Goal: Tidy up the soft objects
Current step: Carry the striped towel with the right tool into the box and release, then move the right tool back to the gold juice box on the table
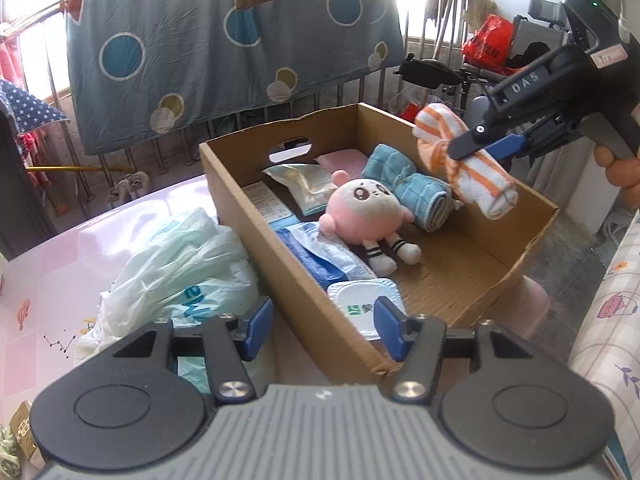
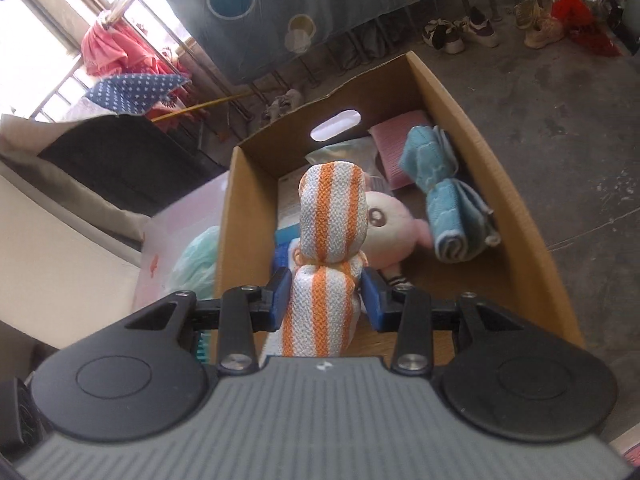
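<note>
The cardboard box [image 1: 248, 200] stood on a pink patterned surface [image 1: 48, 272], beside crumpled plastic bags [image 1: 176, 264]. Inside lay a pink plush doll [image 1: 368, 212], a rolled blue towel [image 1: 416, 192], a pink cloth [image 1: 344, 160] at the far end, and several sealed packets [image 1: 304, 188].

The right gripper [image 2: 325, 294] was clenched on a rolled orange-striped towel [image 2: 332, 208], both blue pads pressing its sides; the roll was held in the air above the box's open top, near the right wall in the left wrist view. The left gripper [image 1: 323, 326] stood released, nothing between its pads, over the near corner of the box.

Beyond the box, a blue spotted quilt [image 1: 224, 56] hung over a metal railing [image 1: 48, 12] before bright windows. Shoes [image 2: 460, 32] sat on a bare concrete floor [image 2: 560, 128]. A red bag [image 1: 488, 40] hung among clutter at the right.
</note>
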